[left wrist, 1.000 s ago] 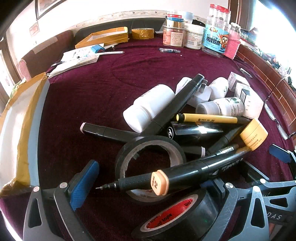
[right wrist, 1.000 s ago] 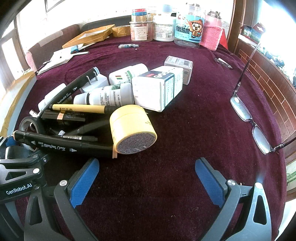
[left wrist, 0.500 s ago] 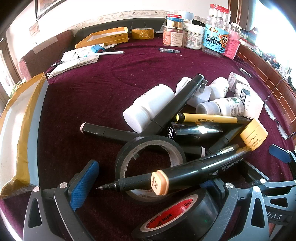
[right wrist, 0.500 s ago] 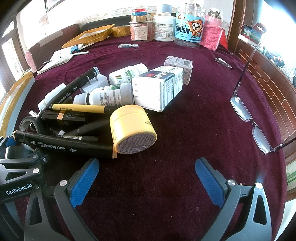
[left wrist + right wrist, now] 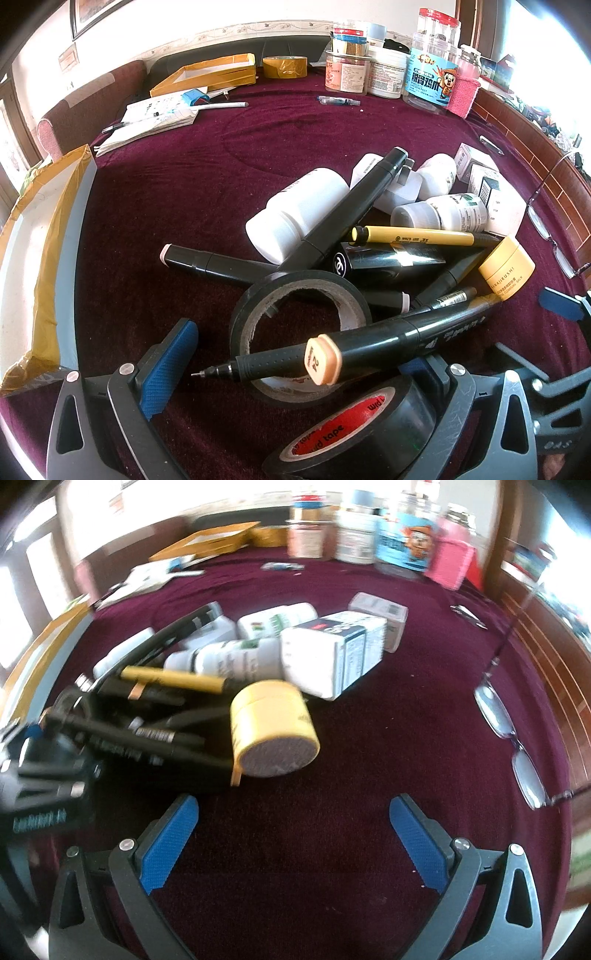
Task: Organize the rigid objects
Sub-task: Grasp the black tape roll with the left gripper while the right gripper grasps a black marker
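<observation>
A pile lies on the maroon cloth: black markers, a black marker with a peach cap (image 5: 369, 347), a yellow pen (image 5: 413, 236), white bottles (image 5: 299, 214), two black tape rolls (image 5: 299, 325), a yellow jar (image 5: 508, 267) and white boxes (image 5: 332, 653). My left gripper (image 5: 295, 373) is open and low; the peach-capped marker and a red-cored tape roll (image 5: 354, 432) lie between its fingers. My right gripper (image 5: 295, 838) is open and empty over bare cloth, just short of the yellow jar (image 5: 271, 731). The right wrist view is blurred.
Jars and canisters (image 5: 428, 85) stand along the back edge. Eyeglasses (image 5: 513, 734) lie at the right. A notebook with pens (image 5: 155, 118), yellow-taped cartons (image 5: 210, 74) and a tape roll (image 5: 284, 66) sit at the back left. A large taped box (image 5: 37, 258) lies along the left.
The right wrist view has blurred and shifted; the jar and boxes sit a little further right in it. The left gripper has not moved.
</observation>
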Available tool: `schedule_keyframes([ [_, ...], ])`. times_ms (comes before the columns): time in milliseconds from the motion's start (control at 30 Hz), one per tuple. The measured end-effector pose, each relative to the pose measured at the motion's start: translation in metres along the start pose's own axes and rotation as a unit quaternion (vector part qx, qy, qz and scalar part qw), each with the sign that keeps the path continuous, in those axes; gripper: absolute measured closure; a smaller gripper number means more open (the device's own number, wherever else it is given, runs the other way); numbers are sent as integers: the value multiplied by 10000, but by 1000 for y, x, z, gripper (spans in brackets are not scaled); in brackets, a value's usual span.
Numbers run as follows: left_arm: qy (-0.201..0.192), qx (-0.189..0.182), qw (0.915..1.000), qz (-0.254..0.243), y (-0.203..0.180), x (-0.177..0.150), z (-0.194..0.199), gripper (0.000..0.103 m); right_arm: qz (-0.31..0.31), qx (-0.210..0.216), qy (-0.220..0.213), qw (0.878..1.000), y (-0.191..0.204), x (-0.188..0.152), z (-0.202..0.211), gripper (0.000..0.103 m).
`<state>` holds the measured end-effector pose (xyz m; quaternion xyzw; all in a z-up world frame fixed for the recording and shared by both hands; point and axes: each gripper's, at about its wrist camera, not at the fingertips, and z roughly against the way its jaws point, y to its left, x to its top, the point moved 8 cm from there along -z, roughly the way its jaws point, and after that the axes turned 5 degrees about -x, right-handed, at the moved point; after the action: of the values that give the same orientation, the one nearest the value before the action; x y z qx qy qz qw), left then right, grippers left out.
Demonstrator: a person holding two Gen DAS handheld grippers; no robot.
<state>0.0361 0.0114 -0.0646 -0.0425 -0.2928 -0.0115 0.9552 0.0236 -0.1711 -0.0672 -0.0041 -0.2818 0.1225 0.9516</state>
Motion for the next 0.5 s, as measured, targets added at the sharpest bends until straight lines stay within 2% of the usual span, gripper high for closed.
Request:
schedule_keyframes([
  [133, 5, -25, 10000, -3, -1, 0, 1, 1, 165, 123, -6, 9998, 0, -10, 7, 0],
  [233, 92, -196, 9993, -304, -3, -1, 1, 1, 115, 311, -33, 9994, -2, -11, 12, 2],
  [267, 170, -240, 9985, -453, -4, -1, 3, 1, 109, 338, -65, 9993, -4, -11, 15, 6],
  [400, -96, -123, 9970, -763, -1, -7, 35, 1, 78, 460, -169, 9988, -10, -10, 27, 19],
  [500, -73, -424, 9959, -800, 0, -20, 46, 1, 62, 665, -268, 9974, -13, -3, 33, 28],
])
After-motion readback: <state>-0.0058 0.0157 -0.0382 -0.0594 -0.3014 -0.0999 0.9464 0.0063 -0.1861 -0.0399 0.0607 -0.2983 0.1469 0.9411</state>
